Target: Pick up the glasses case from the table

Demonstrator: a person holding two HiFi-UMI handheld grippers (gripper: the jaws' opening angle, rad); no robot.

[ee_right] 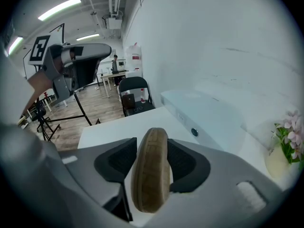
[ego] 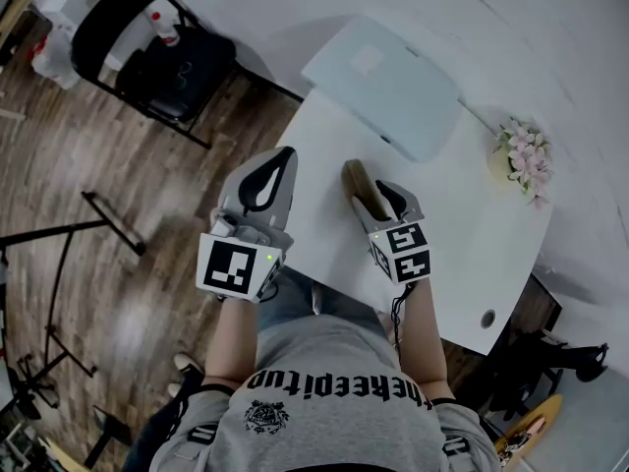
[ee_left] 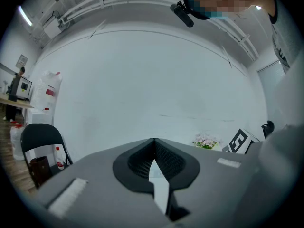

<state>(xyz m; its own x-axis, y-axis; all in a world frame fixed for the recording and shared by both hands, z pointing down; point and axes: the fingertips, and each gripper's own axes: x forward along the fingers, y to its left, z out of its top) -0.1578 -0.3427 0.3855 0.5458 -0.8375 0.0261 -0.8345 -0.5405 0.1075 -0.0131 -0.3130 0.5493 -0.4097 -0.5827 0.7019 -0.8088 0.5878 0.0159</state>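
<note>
Item: glasses case (ee_right: pixel 151 175), tan, woven-textured, oval, standing on its long edge on the white table (ego: pixel 472 254) near me.

My right gripper (ego: pixel 376 197): tilted downward, jaws spread, one on each side of the case, not clamping it.

My left gripper (ee_left: pixel 154 144): held level beyond the table's left edge, above the wood floor (ego: pixel 147 224); jaws pressed together, nothing between them.

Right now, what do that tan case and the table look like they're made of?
Glasses case: tan and matte, with fine ribbed lines, so perhaps woven fibre or grained wood; the look leaves it open. Table: smooth, plain white with no visible grain, probably laminate or painted board.
</note>
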